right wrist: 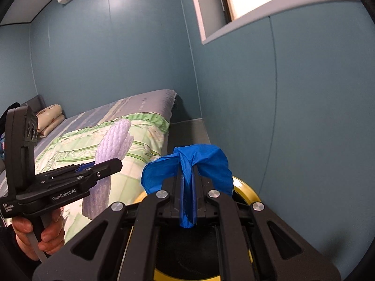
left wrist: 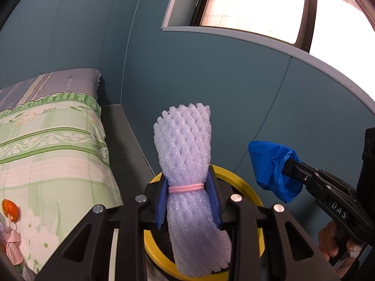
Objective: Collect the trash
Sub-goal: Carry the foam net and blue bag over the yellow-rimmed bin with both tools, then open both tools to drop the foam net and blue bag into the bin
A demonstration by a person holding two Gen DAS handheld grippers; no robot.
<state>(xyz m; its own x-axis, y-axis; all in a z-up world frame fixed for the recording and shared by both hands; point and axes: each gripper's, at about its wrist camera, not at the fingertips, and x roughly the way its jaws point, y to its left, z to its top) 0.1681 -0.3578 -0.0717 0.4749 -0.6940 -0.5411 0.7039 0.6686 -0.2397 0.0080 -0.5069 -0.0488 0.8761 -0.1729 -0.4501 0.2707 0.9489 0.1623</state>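
Observation:
My left gripper is shut on a roll of white foam netting bound with a pink elastic band; its blue pads press the roll at both sides. Directly below it is a yellow-rimmed bin with a dark inside. My right gripper is shut on a crumpled blue plastic sheet, which bulges over both fingers. That bin also lies under the right gripper. In the right wrist view the left gripper holds the foam netting at left; in the left wrist view the right gripper carries the blue sheet.
A bed with a green floral cover runs along the left, close to the bin. Teal walls stand right behind the bin, with a window above. A person's hand grips the left handle. A small doll lies on the bed.

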